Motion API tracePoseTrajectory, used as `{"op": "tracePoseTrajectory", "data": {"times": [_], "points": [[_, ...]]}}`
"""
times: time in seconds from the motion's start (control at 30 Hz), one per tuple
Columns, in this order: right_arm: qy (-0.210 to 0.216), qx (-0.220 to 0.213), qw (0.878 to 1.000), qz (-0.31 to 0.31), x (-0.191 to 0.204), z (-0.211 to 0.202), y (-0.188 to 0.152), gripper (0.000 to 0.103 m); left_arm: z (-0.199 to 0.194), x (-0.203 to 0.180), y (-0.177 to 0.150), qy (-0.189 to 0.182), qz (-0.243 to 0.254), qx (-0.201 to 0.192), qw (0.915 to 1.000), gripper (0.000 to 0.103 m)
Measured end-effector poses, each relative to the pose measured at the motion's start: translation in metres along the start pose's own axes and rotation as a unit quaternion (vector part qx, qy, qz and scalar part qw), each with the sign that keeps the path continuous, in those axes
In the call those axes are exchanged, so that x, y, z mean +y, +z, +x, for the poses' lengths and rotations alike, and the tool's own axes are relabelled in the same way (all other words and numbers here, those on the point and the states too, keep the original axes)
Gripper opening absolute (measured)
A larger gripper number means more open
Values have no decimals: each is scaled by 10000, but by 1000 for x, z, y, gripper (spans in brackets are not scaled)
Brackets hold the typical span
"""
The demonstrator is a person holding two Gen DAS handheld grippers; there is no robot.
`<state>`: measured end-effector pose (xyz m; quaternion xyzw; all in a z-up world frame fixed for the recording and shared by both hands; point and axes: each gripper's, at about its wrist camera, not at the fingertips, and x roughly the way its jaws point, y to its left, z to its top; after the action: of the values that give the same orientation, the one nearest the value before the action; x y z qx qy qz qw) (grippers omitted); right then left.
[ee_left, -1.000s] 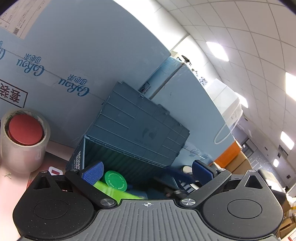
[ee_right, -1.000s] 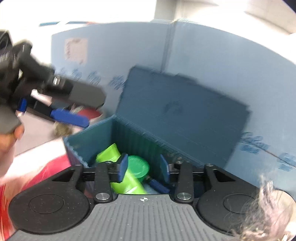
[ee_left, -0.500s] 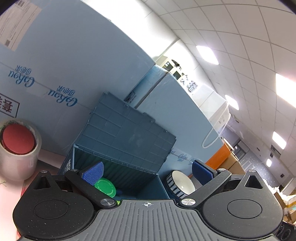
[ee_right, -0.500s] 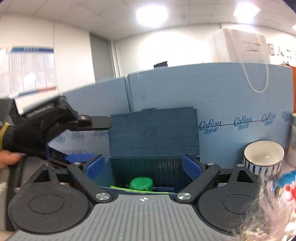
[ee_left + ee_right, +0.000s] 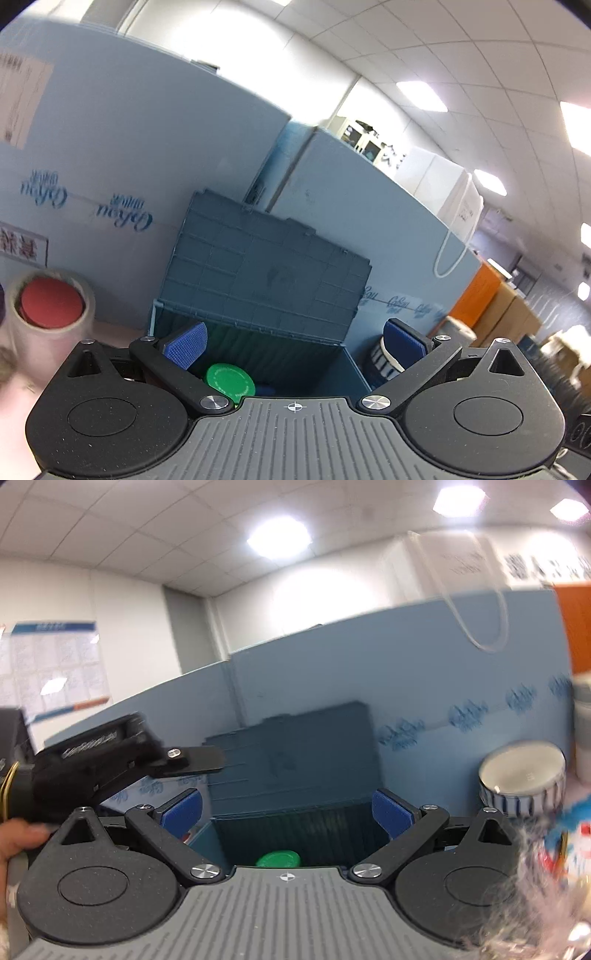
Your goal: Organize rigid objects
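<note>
A dark blue storage box [image 5: 258, 332] stands open with its lid [image 5: 266, 266] leaning back against the blue partition. A green cap [image 5: 229, 380] shows inside it, also in the right wrist view [image 5: 279, 858]. My left gripper [image 5: 293, 345] is open and empty, in front of the box. My right gripper [image 5: 286, 812] is open and empty, also facing the box [image 5: 295, 834]. The left gripper's body [image 5: 110, 753] shows at the left of the right wrist view.
A tape roll with a red disc [image 5: 50, 310] stands left of the box. A blue-striped white bowl [image 5: 522, 779] stands right of it, partly seen in the left wrist view [image 5: 384, 362]. A blue partition [image 5: 110, 166] backs the table. Blurred fuzzy stuff [image 5: 535, 878] lies at the lower right.
Both grippers have drawn back and tilted up from the box. The right gripper's jaws have opened wide. The green bottle inside has dropped mostly out of view.
</note>
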<state>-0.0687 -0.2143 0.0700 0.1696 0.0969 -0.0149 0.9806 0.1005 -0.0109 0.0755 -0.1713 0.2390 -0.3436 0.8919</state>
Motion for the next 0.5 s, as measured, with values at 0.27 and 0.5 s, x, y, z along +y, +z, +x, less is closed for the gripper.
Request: {"op": "tracePoseTrajectory", "data": {"times": [0.27,0.5], "points": [[-473,-468,9959,615,-26,-20,-12,103,3,-27,-15,280,684,-215,9970,103],[-549,-555,9949,646,-29,-21,-14,103,-7,-38,-20,633,848,-837,9909,103]]}}
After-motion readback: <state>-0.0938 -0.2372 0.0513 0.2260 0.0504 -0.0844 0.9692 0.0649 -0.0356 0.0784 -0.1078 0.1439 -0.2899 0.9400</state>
